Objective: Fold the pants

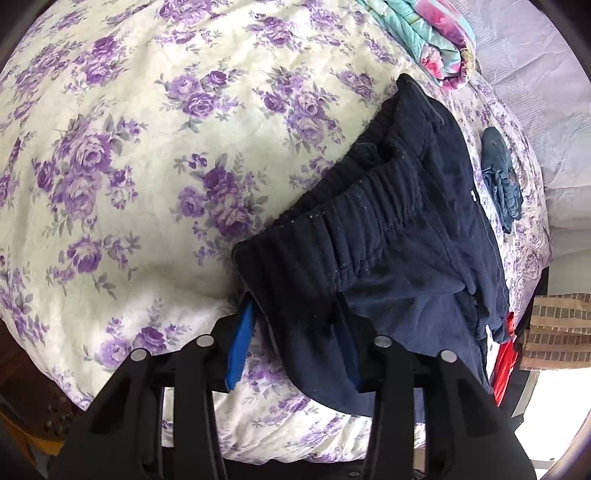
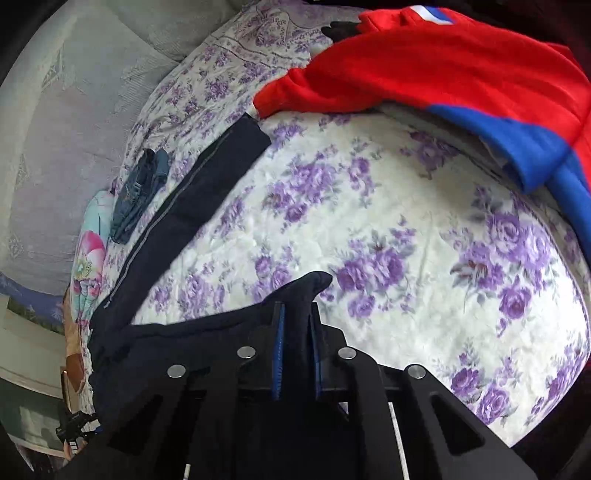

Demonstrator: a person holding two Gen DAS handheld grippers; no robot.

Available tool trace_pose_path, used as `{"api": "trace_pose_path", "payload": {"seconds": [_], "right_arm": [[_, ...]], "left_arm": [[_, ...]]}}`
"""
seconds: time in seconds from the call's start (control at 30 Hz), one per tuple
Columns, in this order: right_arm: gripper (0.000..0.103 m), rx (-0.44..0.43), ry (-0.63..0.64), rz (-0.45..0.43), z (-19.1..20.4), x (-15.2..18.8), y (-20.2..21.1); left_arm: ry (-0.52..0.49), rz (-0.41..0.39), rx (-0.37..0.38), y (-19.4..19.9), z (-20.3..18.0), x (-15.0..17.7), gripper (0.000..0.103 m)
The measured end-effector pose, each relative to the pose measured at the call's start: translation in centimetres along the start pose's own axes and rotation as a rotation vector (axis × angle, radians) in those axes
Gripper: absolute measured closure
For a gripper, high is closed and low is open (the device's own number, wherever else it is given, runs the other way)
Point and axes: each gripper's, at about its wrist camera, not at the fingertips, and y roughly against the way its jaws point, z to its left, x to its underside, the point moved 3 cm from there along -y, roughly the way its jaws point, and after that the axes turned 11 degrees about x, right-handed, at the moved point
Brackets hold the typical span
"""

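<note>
Dark navy pants lie on a floral bed cover, elastic waistband toward me in the left wrist view. My left gripper stands wide, its blue-padded fingers either side of a waistband fold; the jaws do not pinch it. In the right wrist view my right gripper is shut on a fold of the navy pants, and a pant leg stretches away to the upper left.
A red and blue garment lies at the far right of the bed. A small dark blue item and a folded pastel blanket lie near the bed's far edge. A grey wall is behind.
</note>
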Motion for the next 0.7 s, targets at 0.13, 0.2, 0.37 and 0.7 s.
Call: {"api": "trace_pose_path", "payload": {"seconds": [0.13, 0.2, 0.37, 0.7], "right_arm": [[0.100, 0.074, 0.074, 0.007, 0.0, -3.6, 0.3], [0.100, 0.163, 0.109, 0.105, -1.2, -3.7, -2.5], [0.099, 0.103, 0.010, 0.013, -1.7, -3.7, -0.9], [0.059, -0.100, -0.072, 0.066, 6.2, -10.8, -9.0]], "left_arm": [[0.074, -0.017, -0.002, -0.3, 1.5, 1.0, 0.044], [0.117, -0.031, 0.018, 0.1, 2.1, 1.6, 0.037], [0.020, -0.083, -0.135, 3.1, 0.6, 3.3, 0.034], [-0.170, -0.114, -0.042, 0.8, -8.8, 2.0, 0.034]]}}
